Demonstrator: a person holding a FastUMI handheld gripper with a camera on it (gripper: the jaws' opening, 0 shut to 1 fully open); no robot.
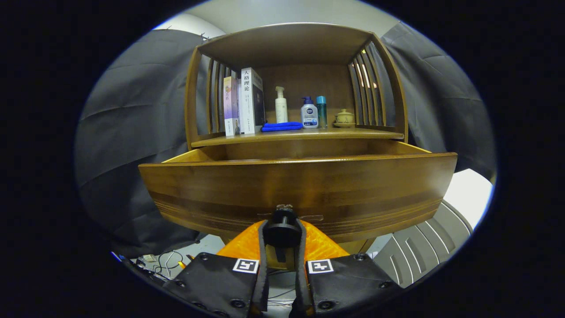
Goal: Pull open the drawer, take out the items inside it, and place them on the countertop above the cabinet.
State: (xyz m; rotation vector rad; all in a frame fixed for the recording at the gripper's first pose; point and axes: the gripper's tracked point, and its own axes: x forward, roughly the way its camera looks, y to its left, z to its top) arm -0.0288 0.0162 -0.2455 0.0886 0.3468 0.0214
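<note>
Wooden drawer point(300, 185) pulled out, gripper point(282, 229) clamped on knob point(282, 223).

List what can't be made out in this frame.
- Drawer contents: gripper view, hidden behind its tall front panel.
- Knob: hand-held gripper is shut on it; fingers cover its sides.
- Cabinet below the drawer: blocked by the drawer front.
- Cup on the countertop: too small for detail.

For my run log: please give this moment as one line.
phase: drawer pull | gripper: jaws shut on drawer knob | drawer: pulled out | contents: hidden | countertop: books, cloth, bottles
</note>
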